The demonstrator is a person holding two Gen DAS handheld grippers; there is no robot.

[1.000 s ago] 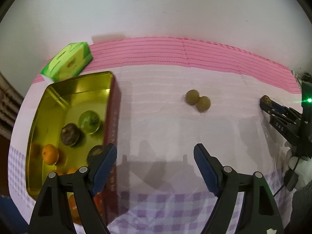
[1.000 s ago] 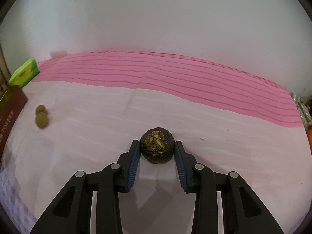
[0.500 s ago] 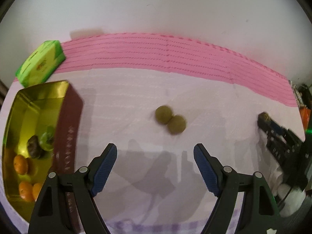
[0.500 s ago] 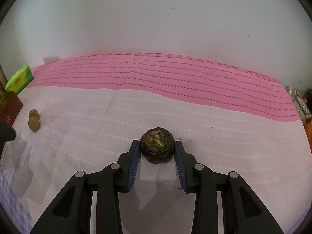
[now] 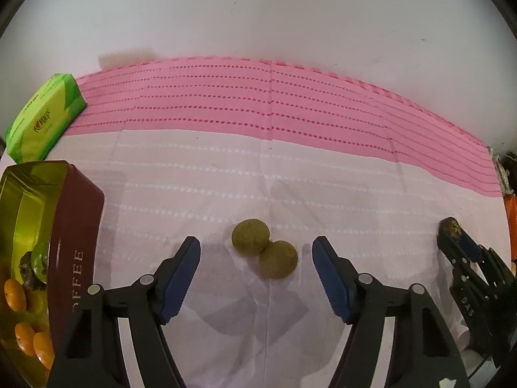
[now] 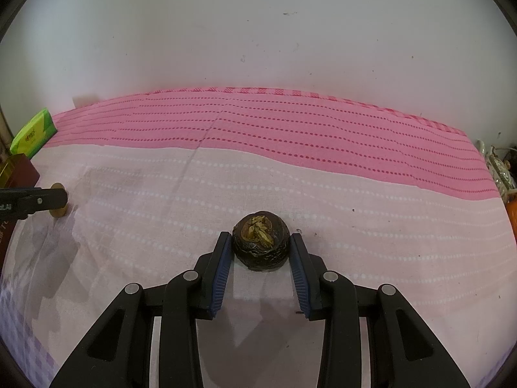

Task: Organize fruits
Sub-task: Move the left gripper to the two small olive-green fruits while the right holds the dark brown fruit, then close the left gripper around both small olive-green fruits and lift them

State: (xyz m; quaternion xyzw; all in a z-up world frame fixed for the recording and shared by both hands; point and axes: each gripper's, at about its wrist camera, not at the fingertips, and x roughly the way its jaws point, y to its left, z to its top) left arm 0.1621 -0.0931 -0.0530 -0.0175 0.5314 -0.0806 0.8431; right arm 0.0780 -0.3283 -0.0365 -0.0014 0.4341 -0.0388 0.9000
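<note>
Fruits already sorted lay at my far left: small oranges [image 5: 14, 294] and a dark round fruit [image 5: 27, 273] sat inside the gold-lined tin [image 5: 76, 226], which stood on the bench's pale cloth [image 5: 194, 194], with a green packet [image 5: 42, 118] behind it. Just right of the tin came my left gripper [image 5: 255, 274]. Its jaws had just been closing but stood apart, pressing on nothing, and the two green fruits [image 5: 263, 252] lay between and just ahead of the tips. The pair touched each other, and their shared long axis ran slantwise from far-left to near-right, so one squeeze across it would likely catch only one of them. I judged the next move turned on that slant: settle lower and centre on a single fruit, or roll the wrist to match the line. My left hand was plainly the nearer one to them. Far to the right, well apart from the pair, my right gripper [image 6: 261, 252] had its jaws clamped on a dark wrinkled fruit [image 6: 261, 245], held low over the cloth; whether it rested on the cloth I could not tell.
</note>
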